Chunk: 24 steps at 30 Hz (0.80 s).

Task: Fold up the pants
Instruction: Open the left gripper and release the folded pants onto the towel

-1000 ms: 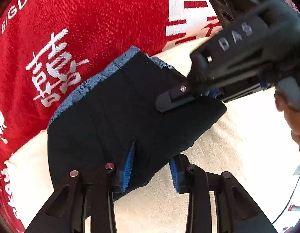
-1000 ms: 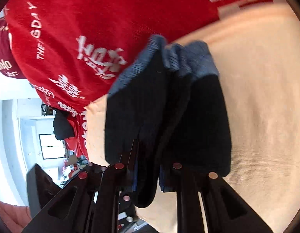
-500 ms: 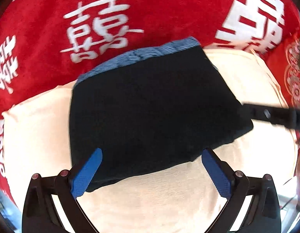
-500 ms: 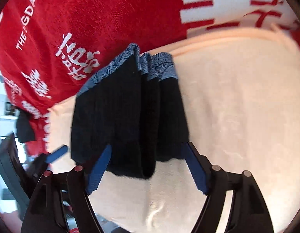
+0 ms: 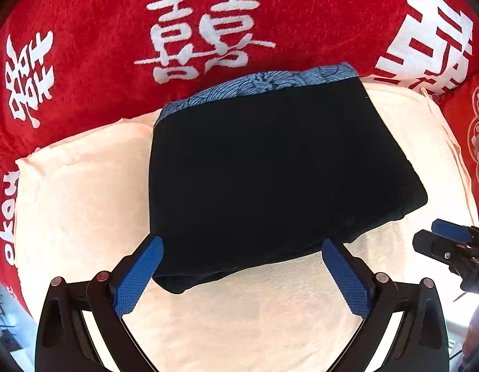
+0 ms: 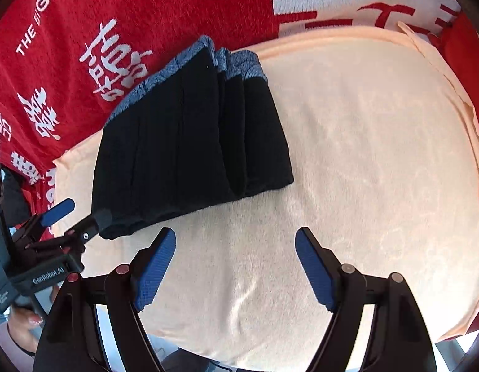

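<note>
Black pants [image 5: 270, 179] folded; underlayers hidden

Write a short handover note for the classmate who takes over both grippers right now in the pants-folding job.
Left gripper: open, empty, at the near edge of the pants.
Right gripper: open, empty, clear of the pants, over the cream towel.
Pants: folded into a compact stack on the towel, blue waistband at the far edge, next to the red blanket.
Done: folds look complete.
Left: perhaps square the layers.
</note>
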Tool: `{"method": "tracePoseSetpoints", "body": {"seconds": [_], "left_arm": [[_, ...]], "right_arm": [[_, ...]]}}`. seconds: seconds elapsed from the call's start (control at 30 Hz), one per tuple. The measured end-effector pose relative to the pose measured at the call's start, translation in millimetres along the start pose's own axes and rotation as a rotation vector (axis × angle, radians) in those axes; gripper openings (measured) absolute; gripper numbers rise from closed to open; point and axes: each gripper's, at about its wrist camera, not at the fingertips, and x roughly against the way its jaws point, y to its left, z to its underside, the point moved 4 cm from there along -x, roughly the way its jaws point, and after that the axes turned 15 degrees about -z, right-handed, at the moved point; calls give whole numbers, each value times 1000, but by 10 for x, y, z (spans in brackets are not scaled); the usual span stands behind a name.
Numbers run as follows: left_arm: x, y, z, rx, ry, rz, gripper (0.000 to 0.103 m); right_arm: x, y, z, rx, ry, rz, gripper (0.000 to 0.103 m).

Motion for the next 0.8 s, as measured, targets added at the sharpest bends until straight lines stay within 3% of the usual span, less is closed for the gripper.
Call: {"method": "tracePoseSetpoints", "body": {"seconds": [0.13, 0.3, 0.37, 0.5, 0.57, 0.67, 0.8], "left_arm": [[-28, 77, -23, 17, 15, 9, 103], [-45, 186, -63, 100, 36, 111, 103], [-23, 230, -79, 143, 33, 179, 103], [79, 460, -187, 332, 10, 438, 103], [139, 616, -272, 423, 6, 518, 103], [275, 783, -391, 481, -67, 524, 103], [516, 908, -531, 444, -190, 507, 103]], "right_arm": [[-18, 21, 21, -4, 7, 5, 82], [-61, 62, 33, -2, 13, 2, 82], [-72, 78, 35, 2, 14, 2, 82], [-71, 116, 37, 9, 0, -4, 82], [-65, 116, 48, 7, -9, 1, 82], [-86, 96, 80, -5, -14, 2, 82], [-126, 91, 129, -20, -18, -10, 82]]}}
